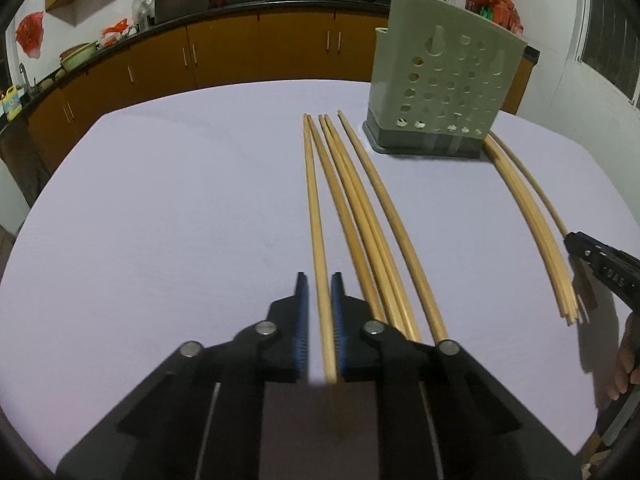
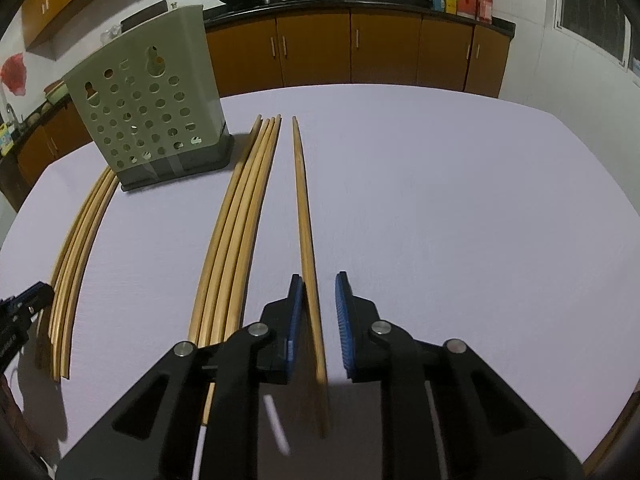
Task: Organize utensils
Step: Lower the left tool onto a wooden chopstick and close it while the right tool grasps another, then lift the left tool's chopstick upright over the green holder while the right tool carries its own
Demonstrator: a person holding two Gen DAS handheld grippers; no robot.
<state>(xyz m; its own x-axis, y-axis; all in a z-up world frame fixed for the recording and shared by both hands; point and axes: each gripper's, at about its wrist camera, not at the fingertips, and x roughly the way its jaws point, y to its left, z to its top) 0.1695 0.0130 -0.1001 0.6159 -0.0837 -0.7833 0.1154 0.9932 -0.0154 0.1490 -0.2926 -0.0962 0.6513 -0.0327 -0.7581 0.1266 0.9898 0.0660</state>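
Wooden chopsticks lie lengthwise on the pale lilac desk (image 1: 180, 200), in two loose groups on either side of a grey-green perforated utensil holder (image 1: 444, 80), which stands upright on its dark base toward the far side. The left gripper (image 1: 320, 278) points down at the near end of the leftmost chopstick (image 1: 314, 208), which runs straight between its blue pads (image 1: 303, 320); the jaws are clenched on it. Just to the right of that stick lie four more chopsticks (image 1: 360, 208), close together and fanning a little toward the holder. The right gripper (image 2: 318, 278) has its jaws drawn in around a lone chopstick (image 2: 302, 200). One pad touches the stick, while a sliver of desk shows beside the other, so the grip looks clenched but may not be firm on both sides. Beside this stick, nearer the holder, lies a bundle of chopsticks (image 2: 240, 220) side by side, their far tips just beside the holder's base. Dark woks sit on the brown kitchen cabinets (image 2: 384, 52) well behind the desk.
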